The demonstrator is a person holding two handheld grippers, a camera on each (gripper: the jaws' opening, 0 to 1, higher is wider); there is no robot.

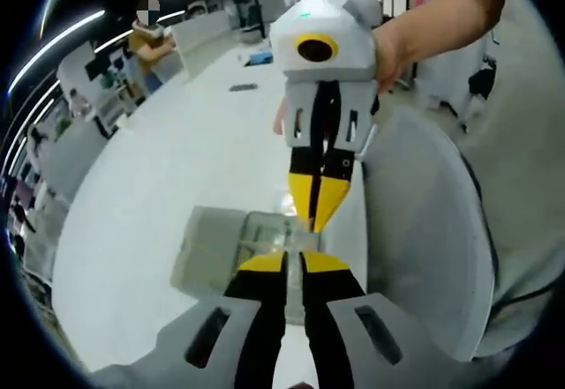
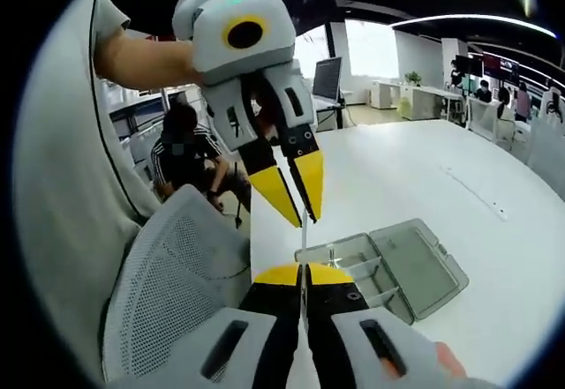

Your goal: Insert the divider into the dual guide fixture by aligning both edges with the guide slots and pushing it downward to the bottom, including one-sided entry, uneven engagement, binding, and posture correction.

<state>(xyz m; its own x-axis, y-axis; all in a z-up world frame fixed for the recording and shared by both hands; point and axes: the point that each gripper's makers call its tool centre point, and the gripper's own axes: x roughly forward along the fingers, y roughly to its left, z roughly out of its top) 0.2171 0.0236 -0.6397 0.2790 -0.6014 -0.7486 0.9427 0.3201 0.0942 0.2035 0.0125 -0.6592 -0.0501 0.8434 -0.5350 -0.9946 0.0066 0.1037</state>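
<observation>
Divider [image 2: 305, 230] edge-on between both grippers' closed fingers [image 2: 284, 276], above fixture [image 2: 388, 270].

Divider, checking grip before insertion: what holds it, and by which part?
The thin clear divider is pinched by the left tool and right tool at opposite edges.

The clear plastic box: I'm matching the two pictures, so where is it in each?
Left gripper view: the clear plastic box lies low centre, just beyond the left gripper.
Right gripper view: lower right of centre, lid open, on the white table.
Shared landmark: the mesh chair back.
</observation>
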